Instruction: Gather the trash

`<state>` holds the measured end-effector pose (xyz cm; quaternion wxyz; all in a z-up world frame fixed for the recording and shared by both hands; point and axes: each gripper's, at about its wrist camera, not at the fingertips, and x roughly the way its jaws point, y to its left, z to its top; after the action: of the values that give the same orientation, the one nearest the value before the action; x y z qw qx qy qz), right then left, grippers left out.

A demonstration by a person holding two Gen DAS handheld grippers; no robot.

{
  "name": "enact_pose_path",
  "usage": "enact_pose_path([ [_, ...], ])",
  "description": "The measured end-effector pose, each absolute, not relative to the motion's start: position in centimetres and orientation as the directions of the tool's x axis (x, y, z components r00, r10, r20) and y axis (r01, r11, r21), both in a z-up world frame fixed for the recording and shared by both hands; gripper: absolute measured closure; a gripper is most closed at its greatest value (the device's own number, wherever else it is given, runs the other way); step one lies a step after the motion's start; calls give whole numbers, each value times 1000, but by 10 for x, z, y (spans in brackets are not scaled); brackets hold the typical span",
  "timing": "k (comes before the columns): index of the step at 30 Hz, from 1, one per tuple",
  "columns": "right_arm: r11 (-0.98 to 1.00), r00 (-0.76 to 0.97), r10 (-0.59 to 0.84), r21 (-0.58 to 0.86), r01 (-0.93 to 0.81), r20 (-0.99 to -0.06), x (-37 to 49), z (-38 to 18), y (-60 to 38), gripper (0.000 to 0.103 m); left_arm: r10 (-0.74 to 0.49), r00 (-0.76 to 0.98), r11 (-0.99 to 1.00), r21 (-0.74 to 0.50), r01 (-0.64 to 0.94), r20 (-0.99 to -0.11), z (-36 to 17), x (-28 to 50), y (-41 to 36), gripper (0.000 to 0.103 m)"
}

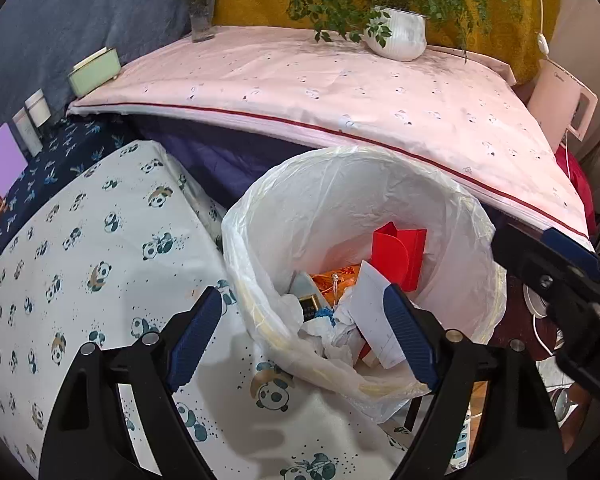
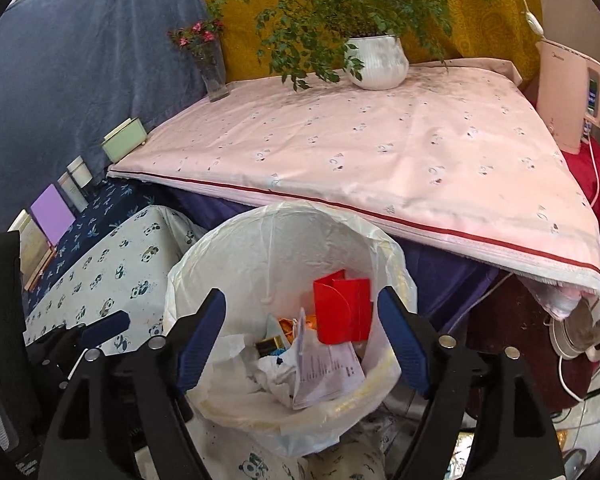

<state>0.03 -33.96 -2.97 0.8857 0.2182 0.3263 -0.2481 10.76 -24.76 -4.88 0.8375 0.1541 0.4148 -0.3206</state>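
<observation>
A bin lined with a white plastic bag (image 1: 340, 200) (image 2: 260, 248) stands below both grippers. Inside lie a red box (image 1: 396, 256) (image 2: 340, 308), a white printed paper (image 1: 376, 320) (image 2: 328, 372), an orange wrapper (image 1: 340, 276) and crumpled tissue (image 1: 332, 332) (image 2: 276, 372). My left gripper (image 1: 302, 296) hangs open over the bin's near rim with nothing between its pads. My right gripper (image 2: 300, 296) is open above the bin's mouth, also holding nothing. One finger (image 1: 568, 250) of the right gripper shows at the right of the left wrist view. A finger (image 2: 106, 326) of the left gripper shows at lower left in the right wrist view.
A panda-print cloth (image 1: 80, 260) covers the surface left of the bin. Behind the bin a pink-covered table (image 1: 300, 80) carries a potted plant (image 1: 400, 34), a flower vase (image 1: 202, 16) and a pale green box (image 1: 94, 70). A pink kettle (image 2: 572, 92) stands at the right.
</observation>
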Motion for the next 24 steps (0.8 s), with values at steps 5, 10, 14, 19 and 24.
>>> enact_pose_path([
  [5,789,630,-335,156,594,-701,-10,-26,-336,20,-407,457,761,-17,649,-791,-46,107,-239,24],
  [10,796,607,-360,107,596,-709,-17,-26,-330,19,-402,466,771,-16,636,-788,-43,104,-233,24],
  [14,806,599,-357,87,585,-716,-18,-27,-323,19,-398,471,779,-19,627,-788,-41,101,-227,23],
  [19,824,591,-376,35,565,-714,-16,-25,-309,19,-387,481,787,-10,616,-787,-40,97,-219,22],
  [24,836,589,-378,9,548,-714,-17,-24,-299,18,-369,501,802,5,598,-783,-38,94,-210,15],
])
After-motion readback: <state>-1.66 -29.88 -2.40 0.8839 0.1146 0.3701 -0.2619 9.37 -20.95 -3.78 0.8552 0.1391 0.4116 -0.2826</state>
